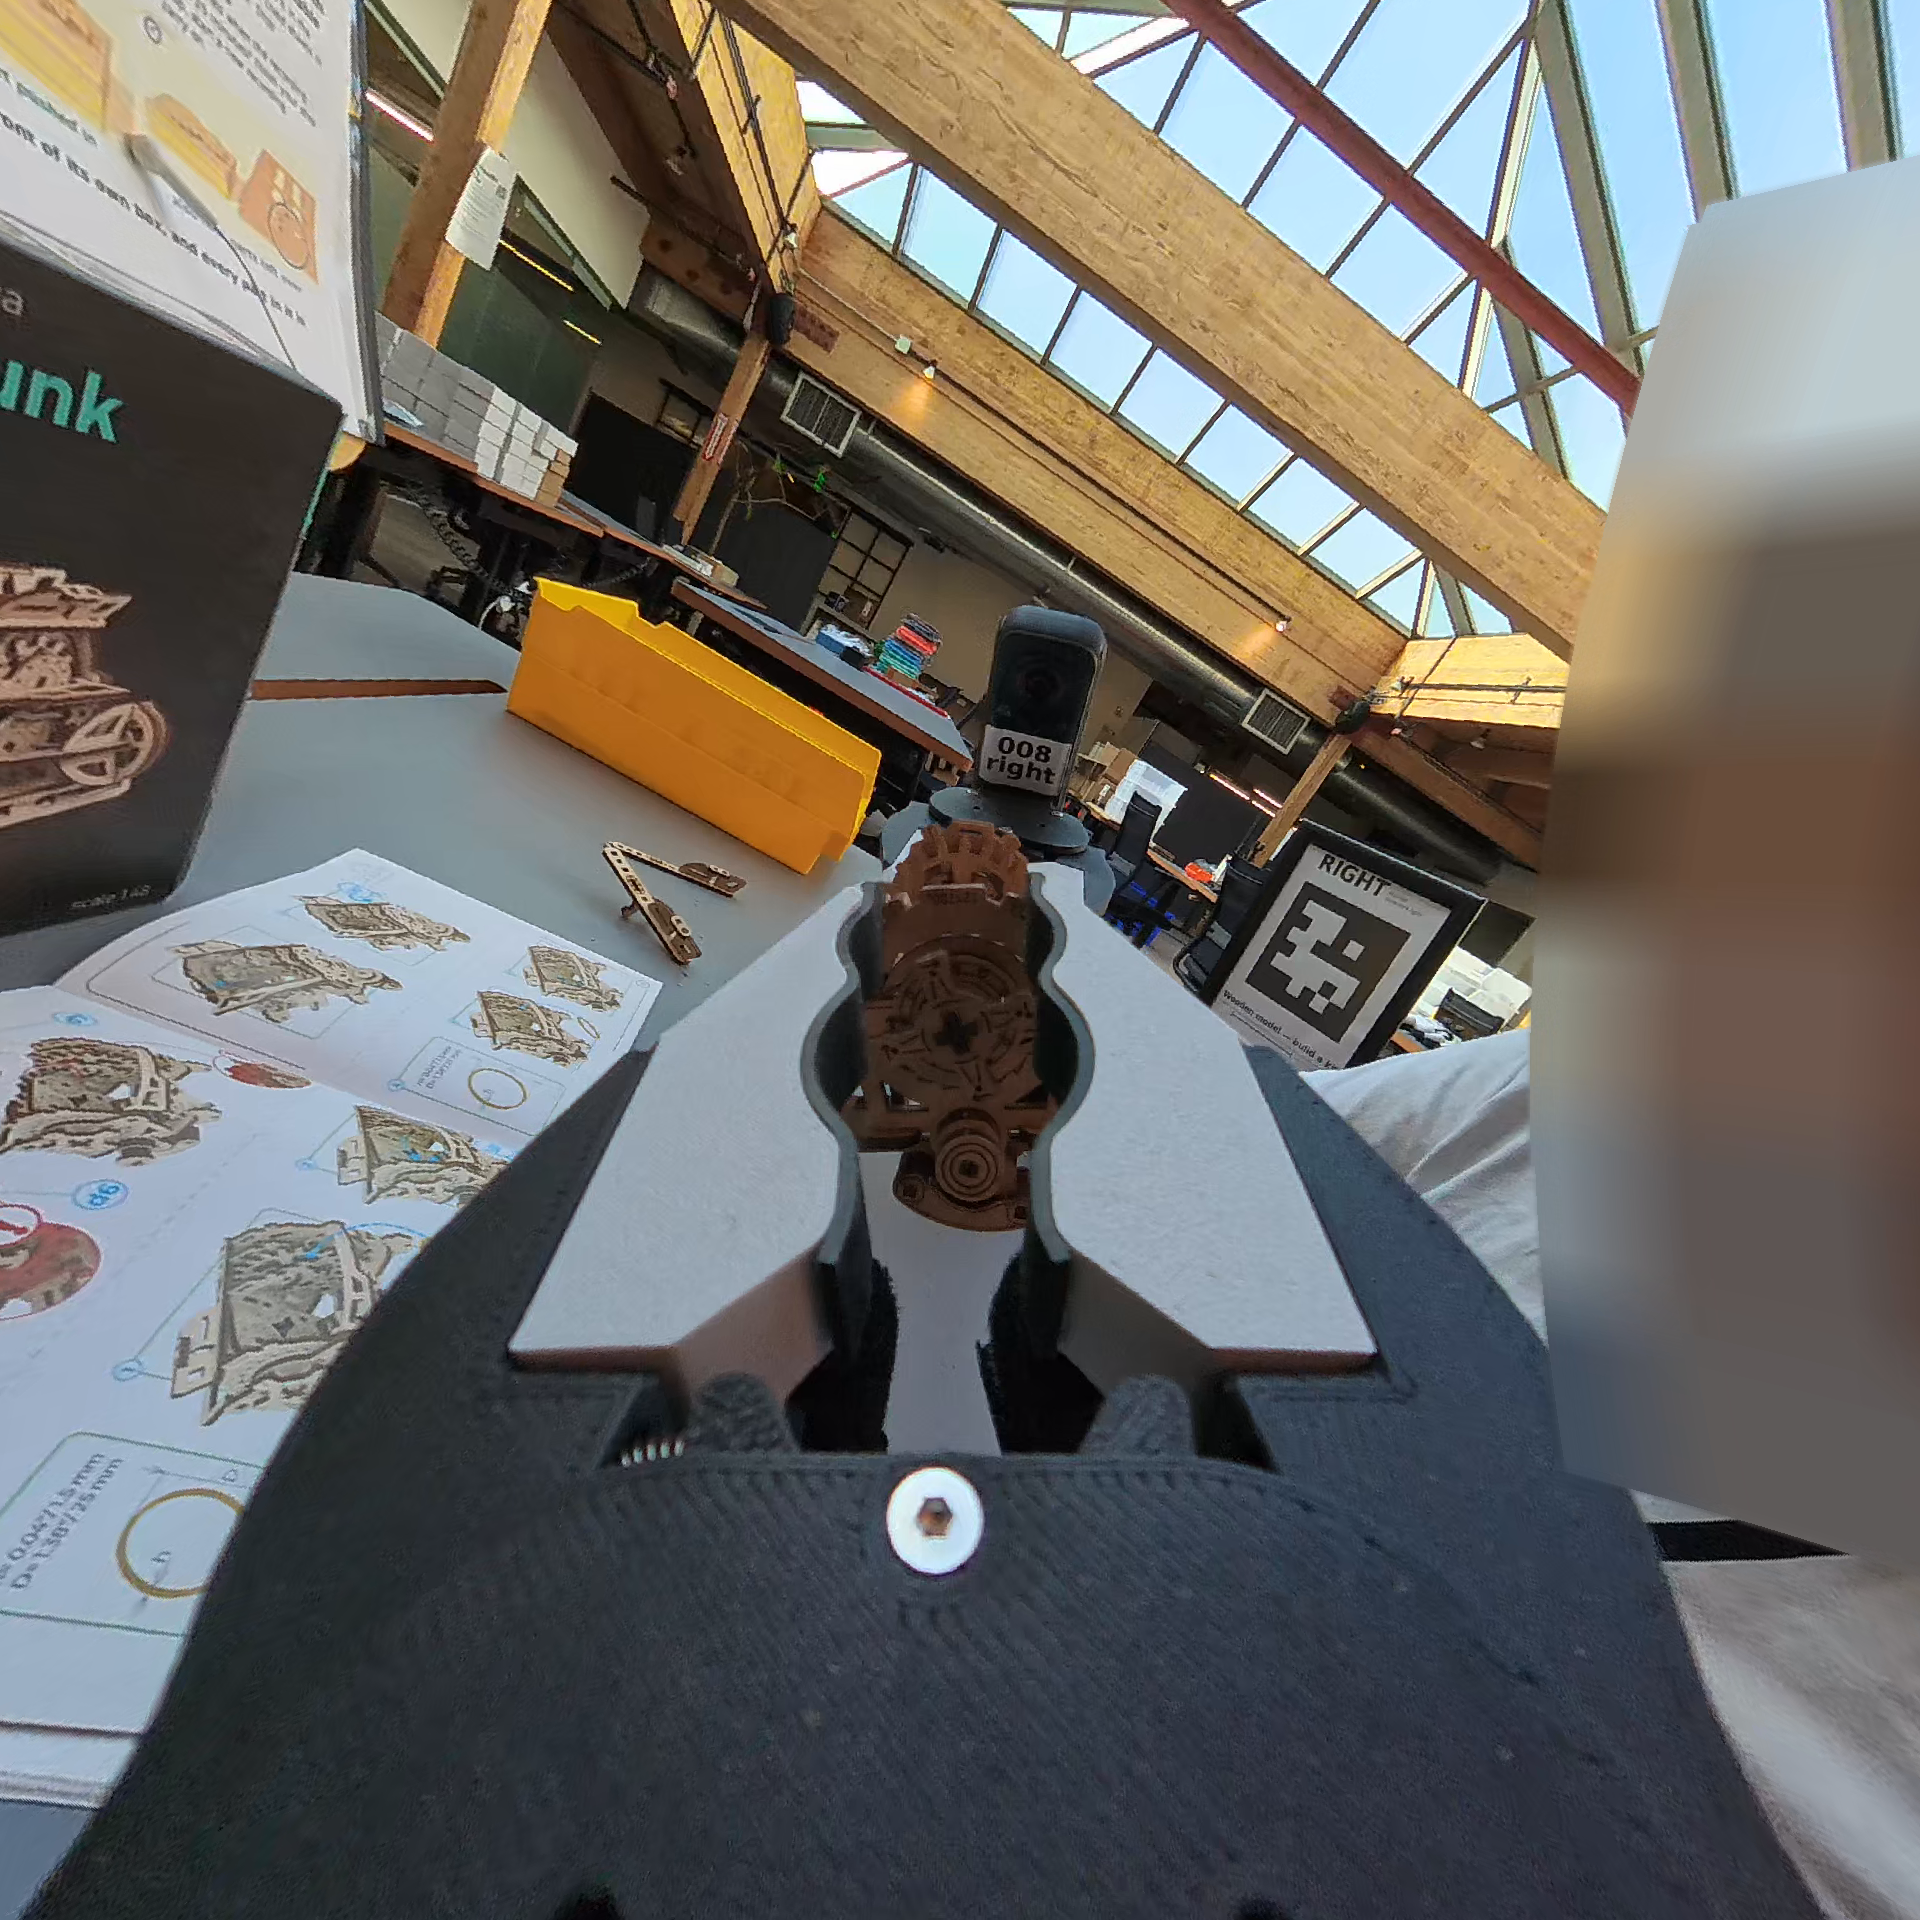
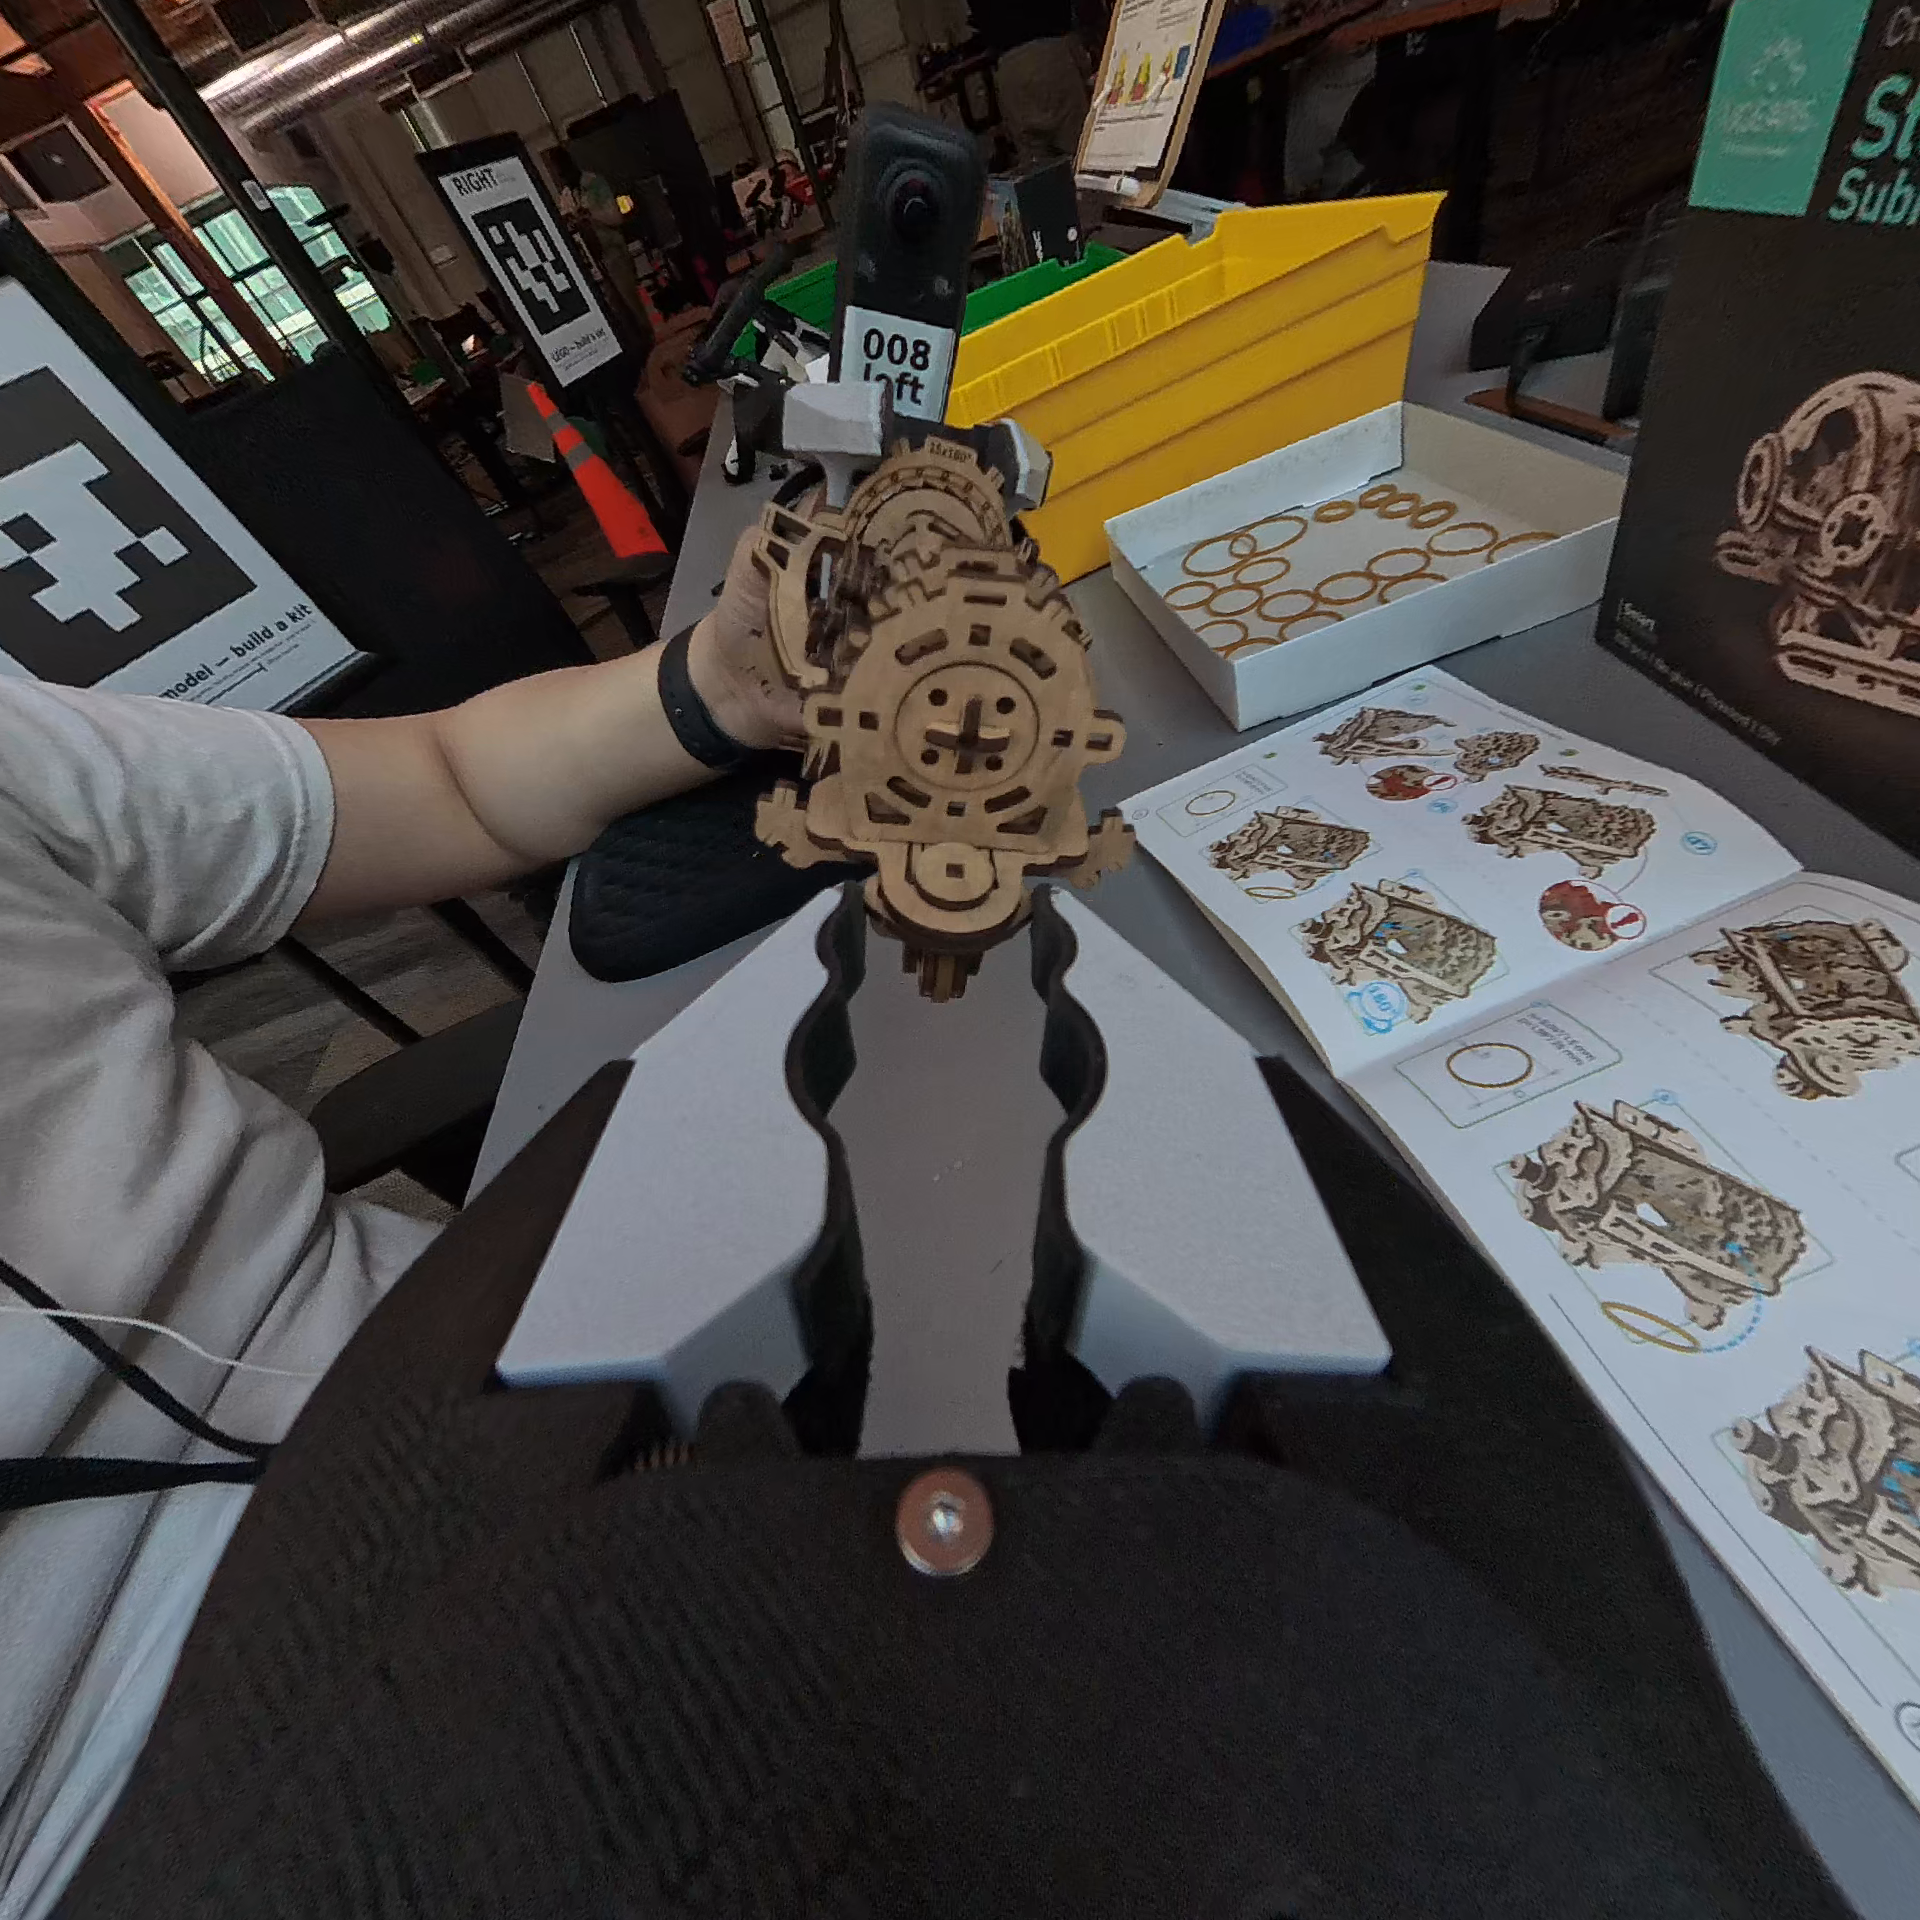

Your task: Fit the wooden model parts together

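While the left hand-held gripper [image 1: 951,1049] pinches the wooden model [image 1: 951,1039], the right hand-held gripper [image 2: 945,925] clasps its lower tip above the table [image 2: 1174,748].

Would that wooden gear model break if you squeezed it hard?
Probably. The wooden model is thin cut-out sheets with slots and small teeth, so the edges look likely to snap. It seems stiff and light; the left gripper holds it aloft.

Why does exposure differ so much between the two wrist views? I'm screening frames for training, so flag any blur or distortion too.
Left wrist view: tilted up at bright skylights, daylit and crisp on the wooden assembly; a blurred patch covers the right edge. Right wrist view: faces the dim interior, darker background, assembly sharp. Both show wide-angle bending near the edges.
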A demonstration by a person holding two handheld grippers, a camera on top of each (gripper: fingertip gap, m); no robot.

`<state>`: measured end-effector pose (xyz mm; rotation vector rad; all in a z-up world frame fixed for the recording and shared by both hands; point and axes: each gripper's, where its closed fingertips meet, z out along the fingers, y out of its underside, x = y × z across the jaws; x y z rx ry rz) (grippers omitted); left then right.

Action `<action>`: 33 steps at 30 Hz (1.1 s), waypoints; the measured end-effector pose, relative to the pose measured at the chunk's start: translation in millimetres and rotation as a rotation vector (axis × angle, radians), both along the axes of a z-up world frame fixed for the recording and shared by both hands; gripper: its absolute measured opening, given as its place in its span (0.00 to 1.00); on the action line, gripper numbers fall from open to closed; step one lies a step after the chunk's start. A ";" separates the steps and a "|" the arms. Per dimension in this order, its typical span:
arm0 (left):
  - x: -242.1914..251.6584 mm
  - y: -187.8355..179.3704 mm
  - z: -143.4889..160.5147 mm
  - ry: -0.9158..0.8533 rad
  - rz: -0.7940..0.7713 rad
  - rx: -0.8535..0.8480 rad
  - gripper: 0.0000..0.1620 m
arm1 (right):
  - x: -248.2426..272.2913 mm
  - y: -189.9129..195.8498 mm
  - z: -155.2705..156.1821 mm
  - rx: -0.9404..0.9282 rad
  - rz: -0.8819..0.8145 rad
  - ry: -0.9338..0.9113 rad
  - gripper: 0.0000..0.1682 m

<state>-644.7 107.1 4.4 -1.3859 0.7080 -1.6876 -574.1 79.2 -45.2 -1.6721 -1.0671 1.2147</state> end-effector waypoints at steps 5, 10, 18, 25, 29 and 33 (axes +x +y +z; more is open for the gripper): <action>1.2 -1.2 0.5 -0.004 0.001 0.008 0.15 | 2.6 1.7 3.7 0.047 -0.008 0.009 0.18; 0.8 -4.6 4.3 -0.007 0.007 0.053 0.15 | 2.8 0.5 4.9 0.032 0.001 0.016 0.18; 6.0 -15.9 4.7 0.077 0.043 0.238 0.15 | -0.3 -5.6 -8.0 -0.034 0.040 -0.044 0.18; 9.4 -13.6 -1.6 0.113 0.050 0.230 0.15 | 0.5 -7.0 -16.1 -0.147 0.059 -0.059 0.19; 12.3 -15.8 -3.7 0.128 0.035 0.225 0.15 | -0.6 -13.4 -22.4 -0.178 0.106 -0.087 0.19; 13.3 -15.0 -4.9 0.123 0.027 0.197 0.15 | -1.3 -14.9 -25.0 -0.154 0.116 -0.112 0.18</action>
